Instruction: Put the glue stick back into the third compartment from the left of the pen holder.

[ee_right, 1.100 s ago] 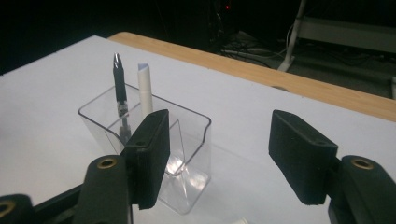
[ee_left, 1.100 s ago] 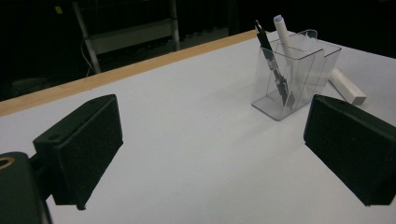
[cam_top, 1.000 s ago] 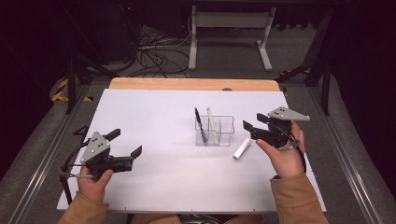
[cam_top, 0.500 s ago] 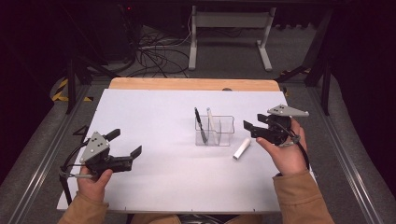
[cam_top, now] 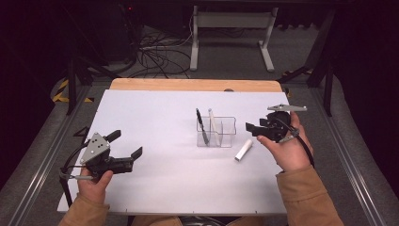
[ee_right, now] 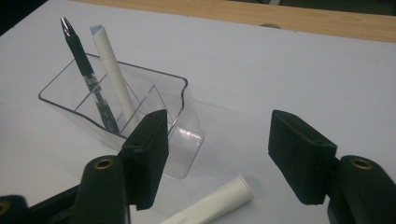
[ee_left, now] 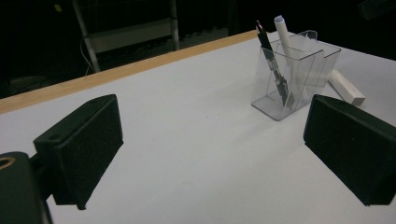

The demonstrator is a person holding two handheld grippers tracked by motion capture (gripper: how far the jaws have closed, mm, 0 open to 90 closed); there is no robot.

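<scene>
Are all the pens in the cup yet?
Almost. The black pen and a white pen already stand in the clear cup. The right gripper hovers open above the last white pen lying on the table, not grabbed yet.

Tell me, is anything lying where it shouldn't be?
Yes: one white marker lies flat on the table beside the clear holder, while a black pen and a white pen stand inside it. Nothing looks spilled or broken.
</scene>
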